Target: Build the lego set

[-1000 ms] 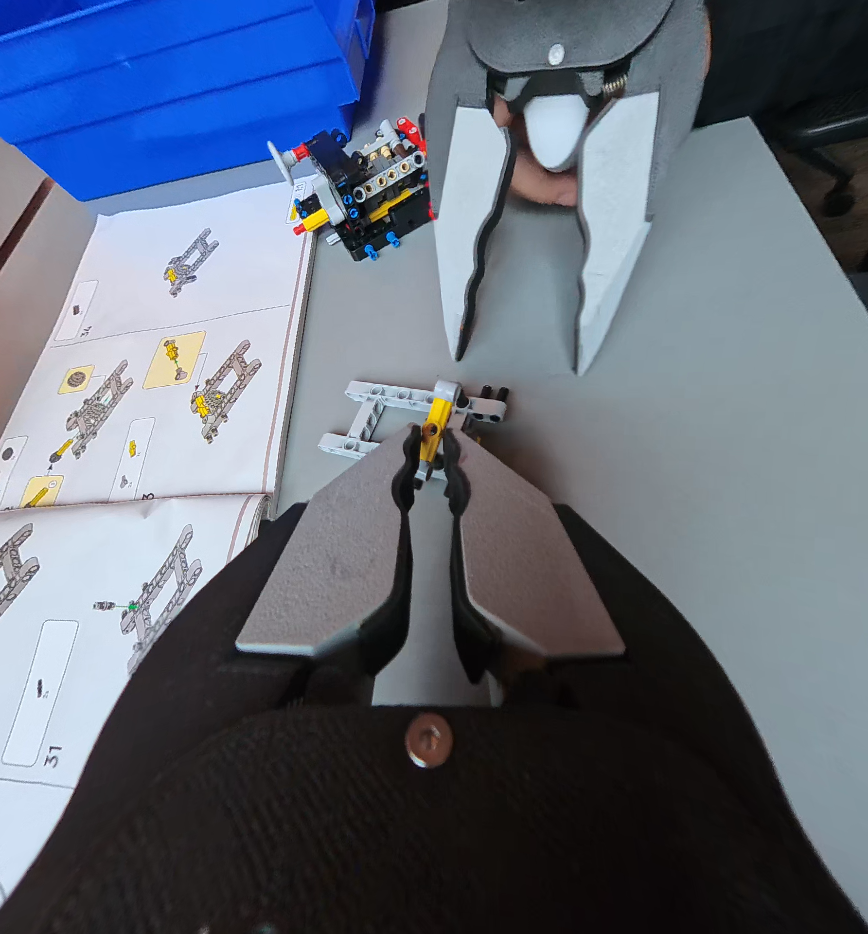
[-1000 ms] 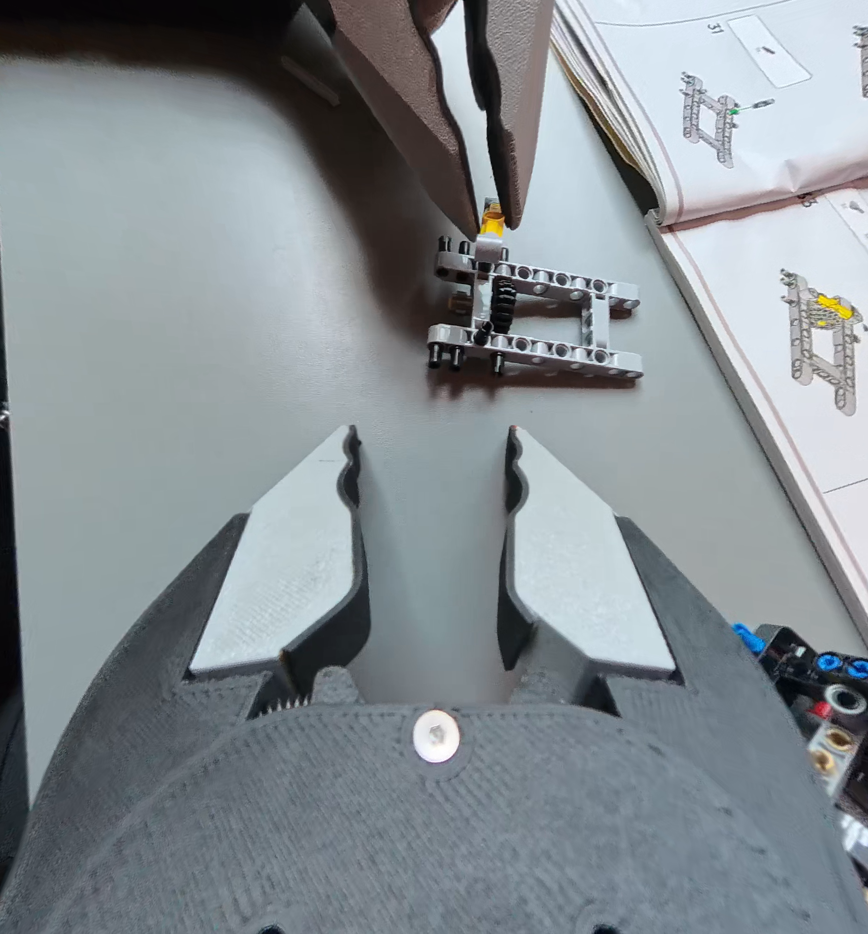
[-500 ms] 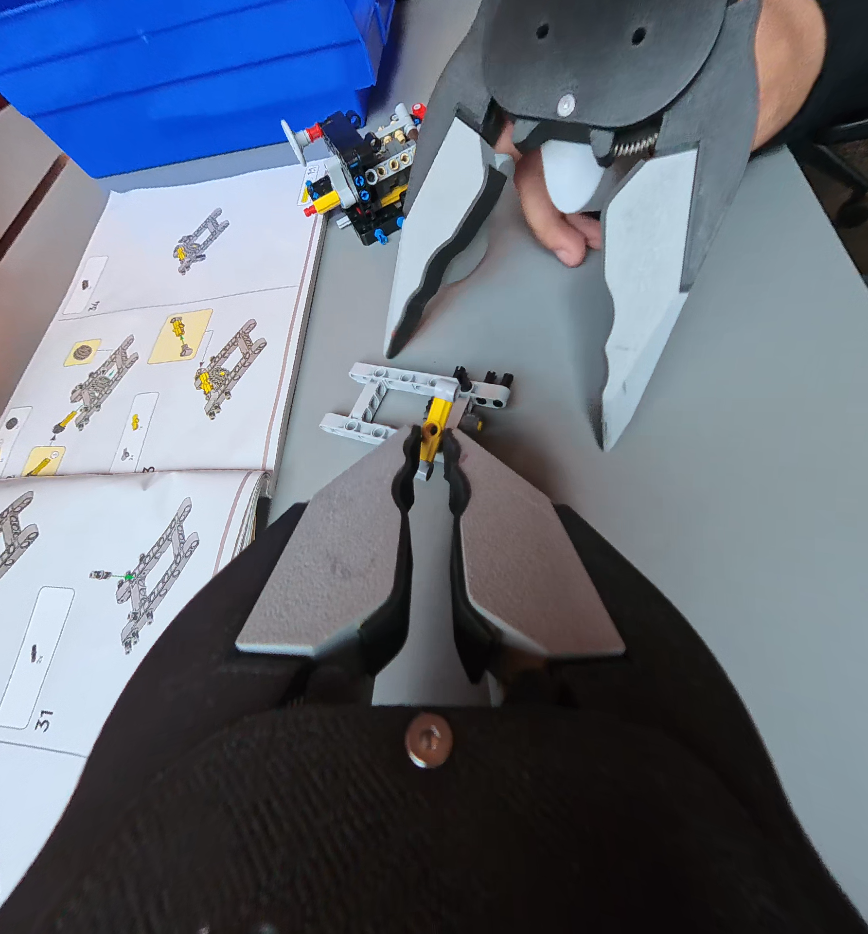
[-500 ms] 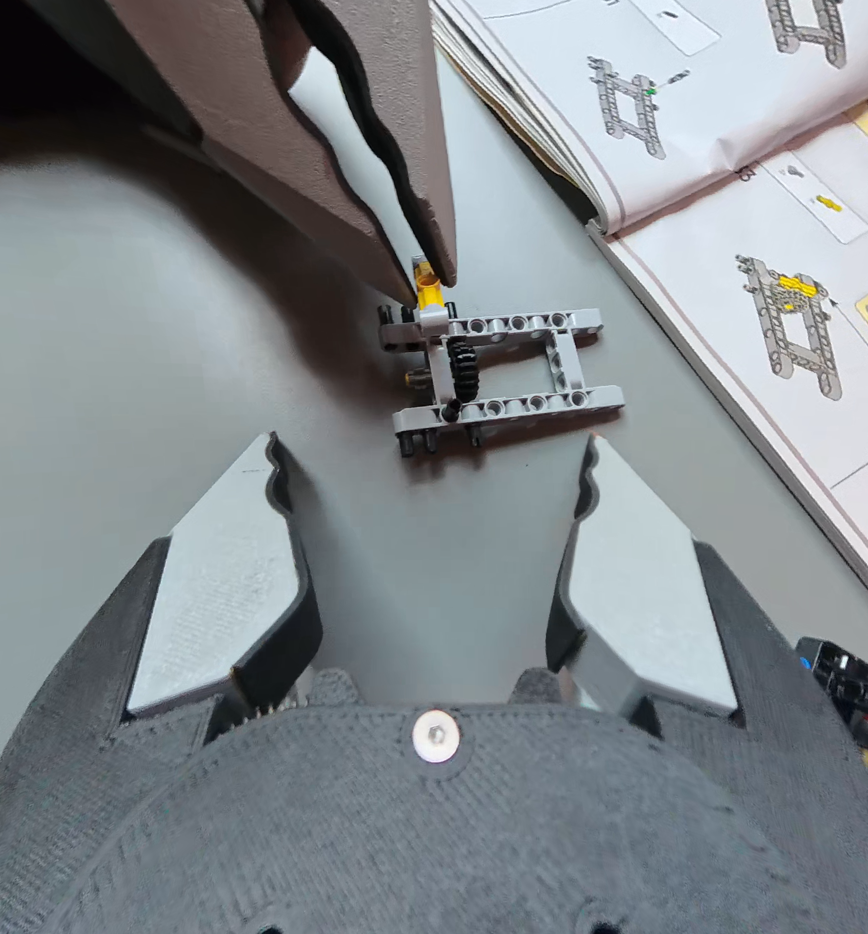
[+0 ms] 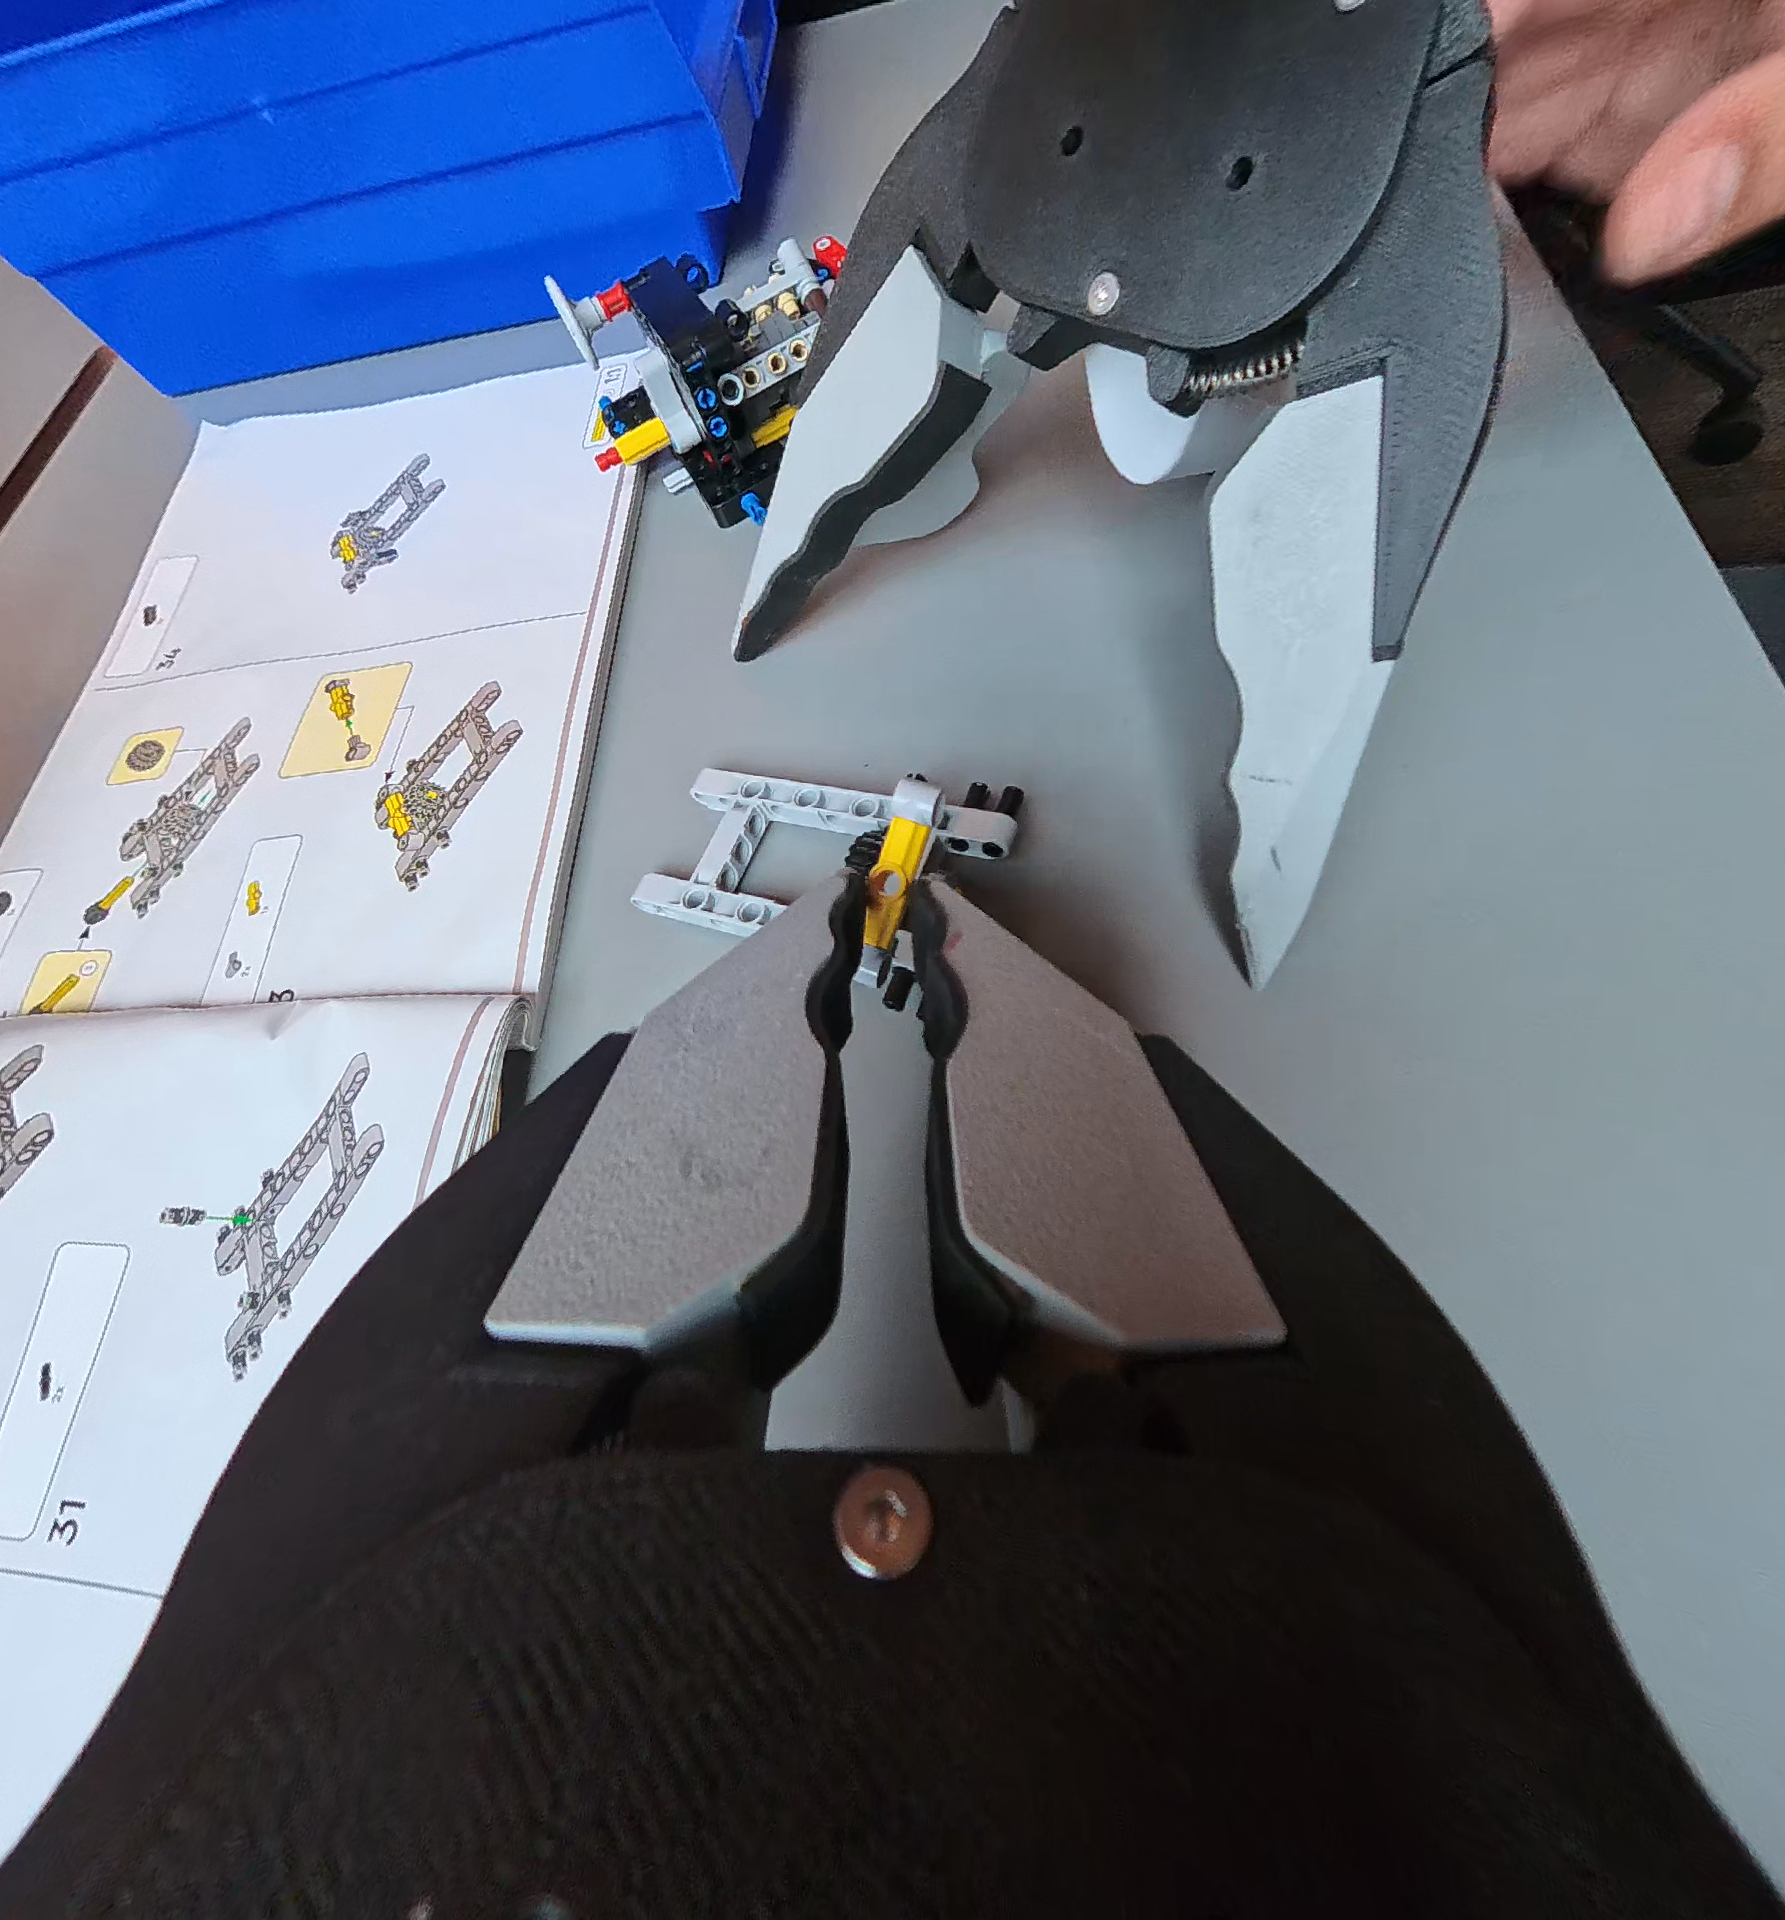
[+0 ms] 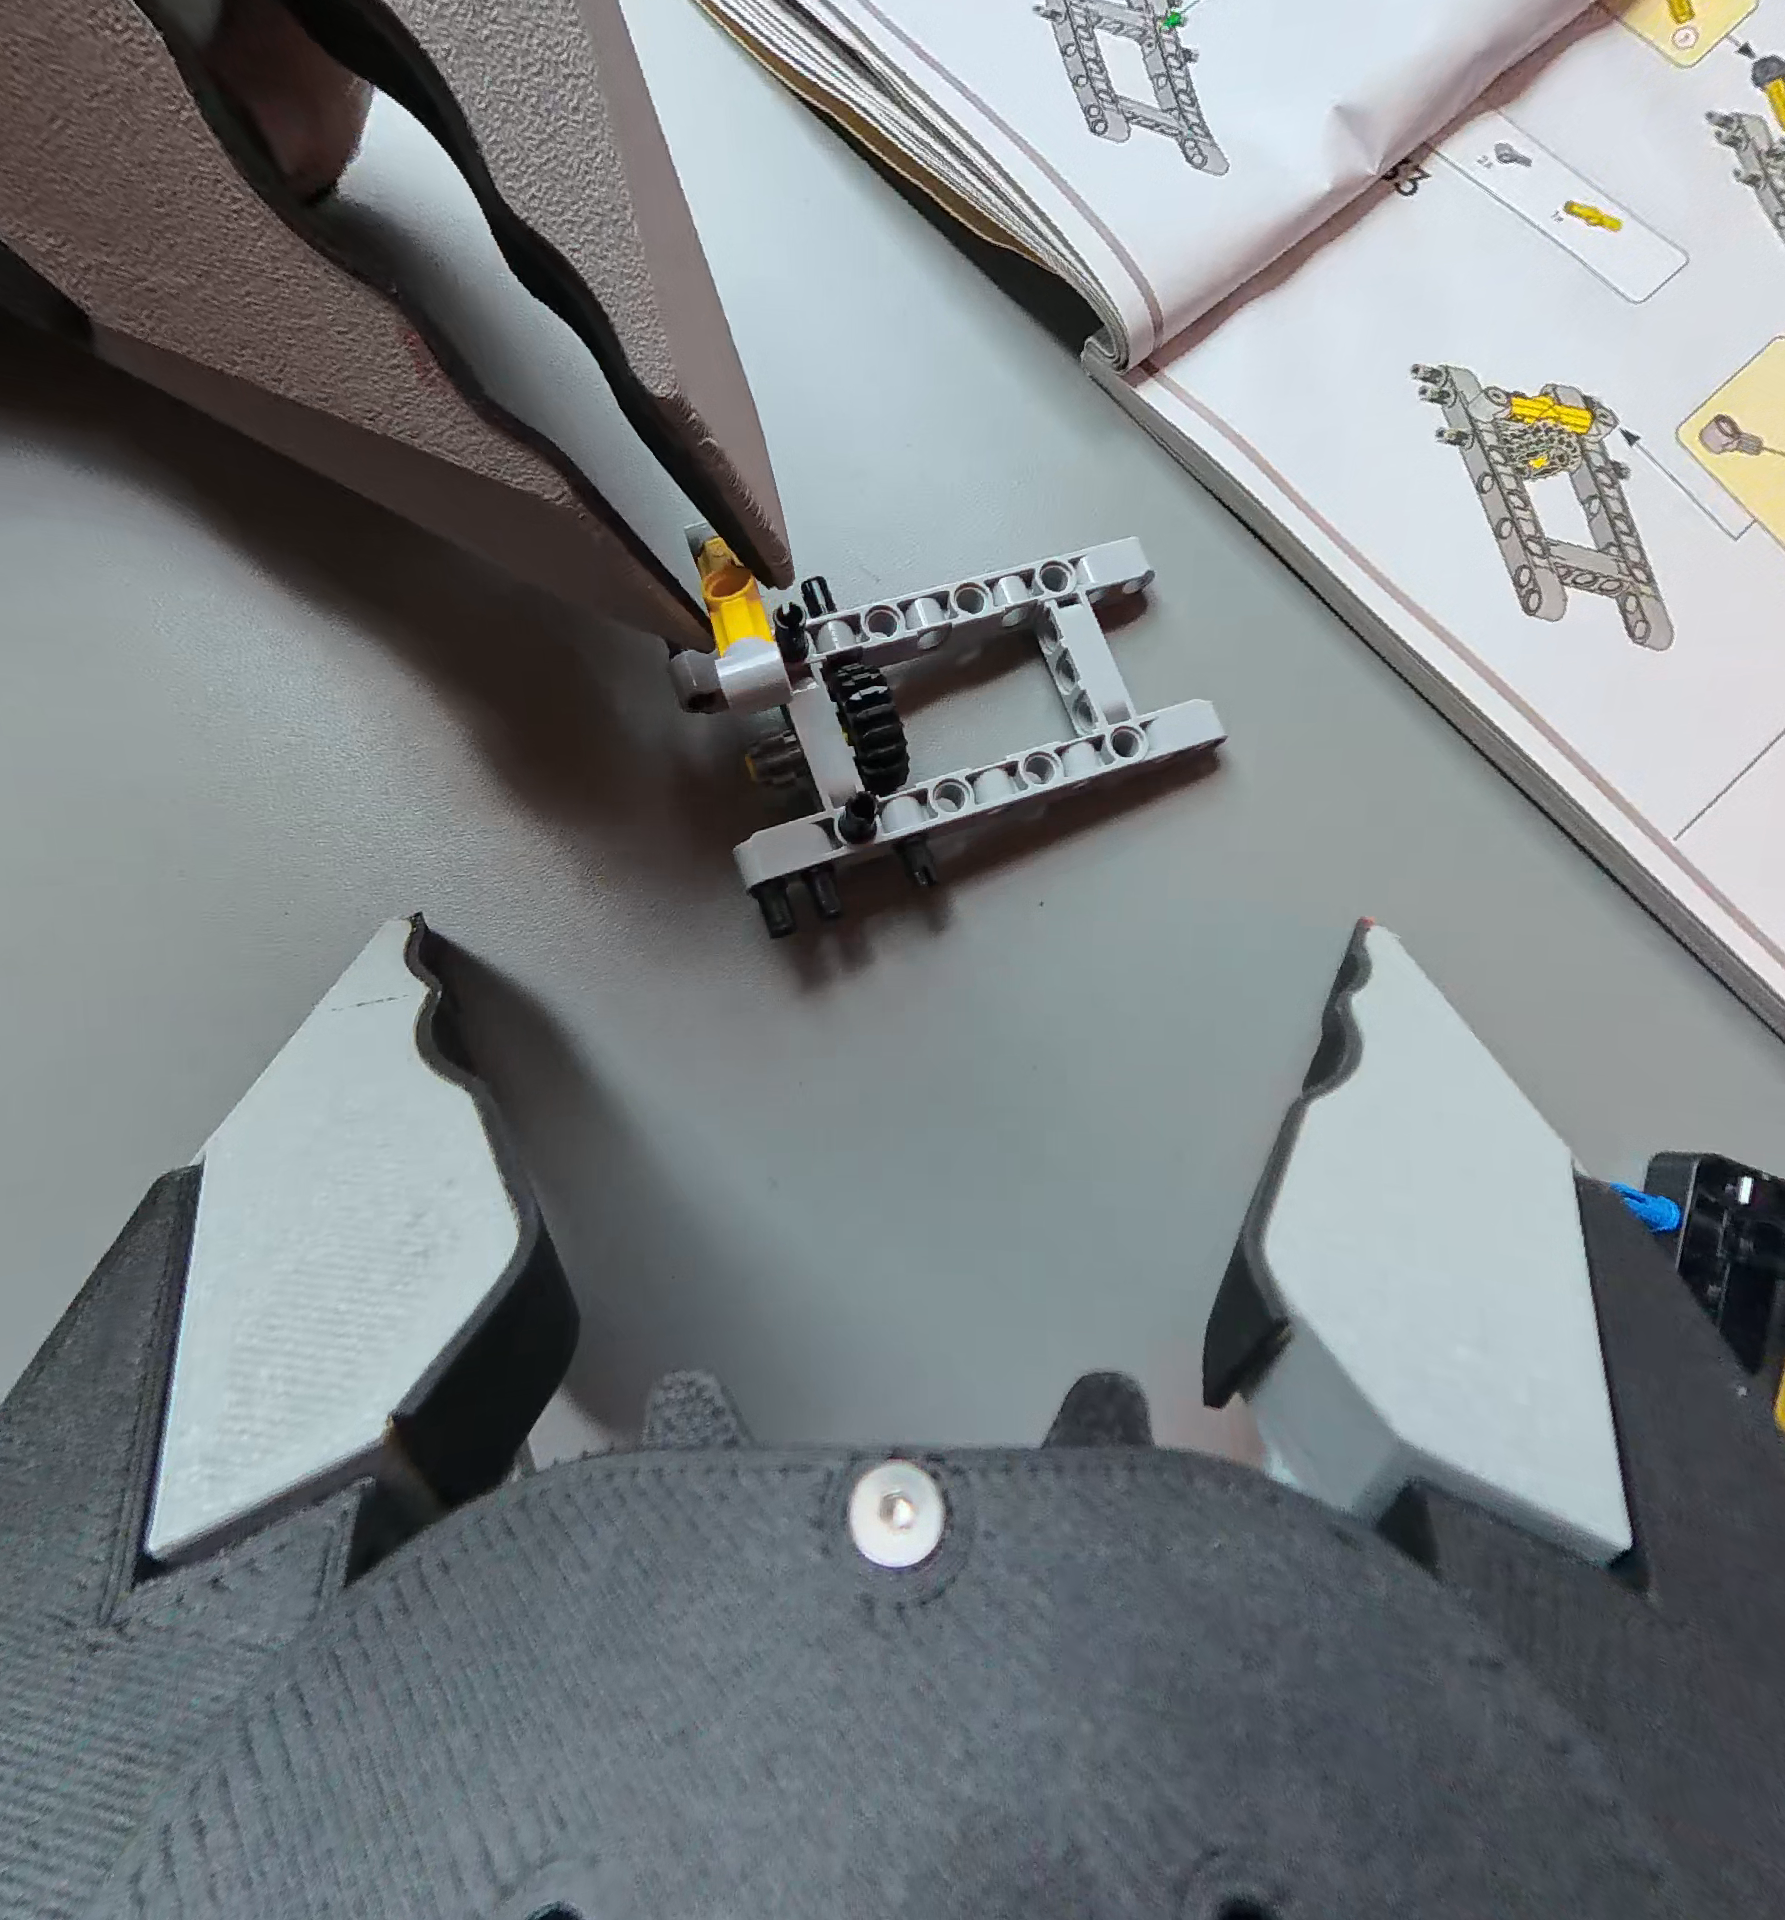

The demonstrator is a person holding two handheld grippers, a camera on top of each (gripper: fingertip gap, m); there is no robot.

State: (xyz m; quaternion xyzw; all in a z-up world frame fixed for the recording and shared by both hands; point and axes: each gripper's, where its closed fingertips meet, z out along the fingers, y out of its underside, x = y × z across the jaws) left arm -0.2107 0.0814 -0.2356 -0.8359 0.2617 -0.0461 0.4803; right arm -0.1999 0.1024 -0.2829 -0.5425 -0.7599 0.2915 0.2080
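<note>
A light grey lego frame (image 5: pixel 763 844) (image 6: pixel 981 717) with black pins and a black gear (image 6: pixel 872 724) lies on the grey table (image 5: pixel 1490 1143). My left gripper (image 5: pixel 883 914) is shut on a yellow piece (image 5: pixel 893 878) (image 6: pixel 734 613) with a grey end connector, at the frame's end. It also shows in the right wrist view (image 6: pixel 748 597). My right gripper (image 6: pixel 888 940) is wide open and empty, just short of the frame. In the left wrist view it (image 5: pixel 1002 810) hangs over the frame's far side.
An open instruction booklet (image 5: pixel 244 831) (image 6: pixel 1490 312) lies left of the frame. A partly built black, grey and yellow lego model (image 5: pixel 711 384) (image 6: pixel 1761 1278) sits beyond it, by a blue bin (image 5: pixel 348 156). A hand (image 5: pixel 1677 135) is at the top right. Tip to tip, the grippers are about 5 cm apart.
My right gripper has opened much wider and come closer to the frame. The left gripper keeps its hold on the yellow piece; the frame has turned slightly.
</note>
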